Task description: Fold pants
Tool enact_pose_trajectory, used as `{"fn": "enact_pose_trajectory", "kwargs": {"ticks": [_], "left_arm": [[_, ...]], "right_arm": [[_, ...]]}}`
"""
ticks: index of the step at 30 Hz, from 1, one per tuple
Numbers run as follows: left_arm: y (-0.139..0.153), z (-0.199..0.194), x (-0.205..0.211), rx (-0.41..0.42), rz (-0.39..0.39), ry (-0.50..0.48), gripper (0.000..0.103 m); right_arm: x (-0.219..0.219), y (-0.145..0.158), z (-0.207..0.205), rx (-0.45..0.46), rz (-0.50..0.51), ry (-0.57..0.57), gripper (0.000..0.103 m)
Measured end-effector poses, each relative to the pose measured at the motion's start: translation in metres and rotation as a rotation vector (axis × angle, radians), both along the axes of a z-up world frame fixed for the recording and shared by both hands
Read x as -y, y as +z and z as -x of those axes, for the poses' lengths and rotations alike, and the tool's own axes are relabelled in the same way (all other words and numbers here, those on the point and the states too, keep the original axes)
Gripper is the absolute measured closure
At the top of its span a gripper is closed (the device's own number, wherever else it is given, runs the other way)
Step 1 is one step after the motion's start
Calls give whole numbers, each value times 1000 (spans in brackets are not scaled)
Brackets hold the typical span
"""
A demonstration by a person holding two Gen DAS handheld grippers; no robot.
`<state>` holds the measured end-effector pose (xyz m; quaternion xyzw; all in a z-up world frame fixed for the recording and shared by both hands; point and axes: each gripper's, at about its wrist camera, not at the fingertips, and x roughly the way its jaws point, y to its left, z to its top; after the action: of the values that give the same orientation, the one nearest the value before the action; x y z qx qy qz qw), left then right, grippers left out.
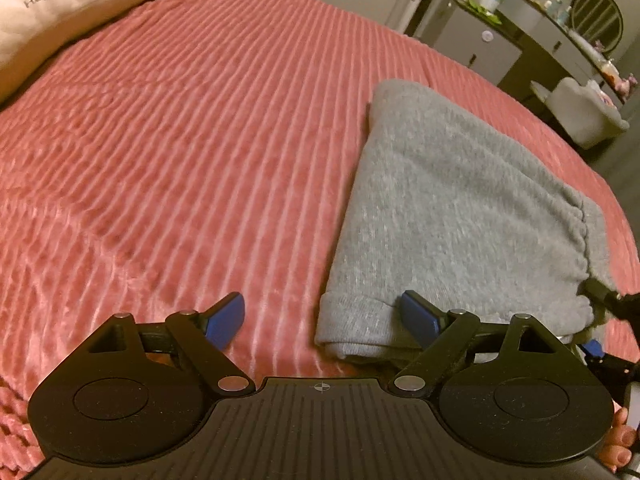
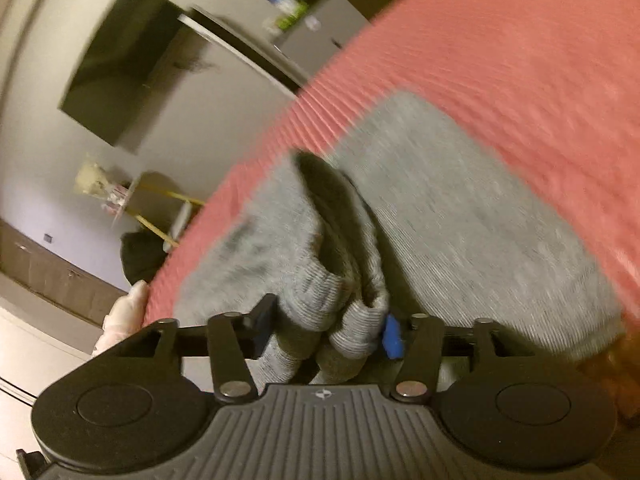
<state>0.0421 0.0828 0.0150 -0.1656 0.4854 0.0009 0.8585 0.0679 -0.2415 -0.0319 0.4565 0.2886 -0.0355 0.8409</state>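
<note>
Grey knit pants (image 1: 460,208) lie folded on the pink ribbed bedspread (image 1: 180,140), at the right of the left wrist view. My left gripper (image 1: 322,320) is open and empty, just above the bed, its right finger over the pants' near folded corner. In the right wrist view my right gripper (image 2: 326,332) holds a bunched ribbed cuff of the pants (image 2: 352,320) between its fingers; the rest of the pants (image 2: 460,220) spreads out beyond. The right gripper's tip (image 1: 608,300) shows at the pants' right edge in the left wrist view. The right view is blurred.
A white pillow (image 1: 60,4) lies at the bed's far left. Beyond the bed's right edge stand a grey dresser (image 1: 480,40) with bottles and a white chair (image 1: 584,116). The right wrist view shows a dark wall screen (image 2: 120,64) and the bed's edge.
</note>
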Motion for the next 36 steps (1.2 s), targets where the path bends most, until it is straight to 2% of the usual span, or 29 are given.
{"fn": "enact_pose_trajectory", "kwargs": {"ticks": [2,4,6,7,9,10,11,14,19,22,26,30,32,33,36], "left_arm": [[0,-1,2,2,-6,-15,13],[1,0,6,8,-16,-37,13],[3,1,12,15,-27,-61,13],[3,1,14,15,-34,-71,13],[3,2,17,13,-43,-80,13],[3,2,18,14,-45,-85,13],[4,3,18,23,-40,-93,13],[9,8,24,52,-55,-125,13],[9,9,35,53,-95,-186,13],[8,10,39,56,-81,-223,13],[5,9,43,40,-95,-253,13],[-3,6,52,-17,-119,-290,12],[-7,3,55,-43,-143,-285,14],[-7,3,54,-41,-145,-270,20],[-6,2,41,-29,-82,-199,27]], "right_arm": [[1,-1,-5,33,-30,24,18],[-3,-1,-14,50,-43,79,5],[-12,-1,-23,33,-8,110,5],[-15,0,-26,28,15,115,9],[-22,3,-27,25,64,110,55],[-23,3,-26,33,41,118,62],[-21,4,-23,47,20,97,62],[-20,17,-11,101,47,79,63],[-18,38,-3,172,47,65,63],[-12,42,3,188,28,45,63],[-9,45,7,194,14,33,63],[-11,48,9,225,-1,34,63],[-9,49,10,249,-24,36,63],[-8,50,11,256,-31,35,63],[-5,54,14,270,-12,23,63]]}}
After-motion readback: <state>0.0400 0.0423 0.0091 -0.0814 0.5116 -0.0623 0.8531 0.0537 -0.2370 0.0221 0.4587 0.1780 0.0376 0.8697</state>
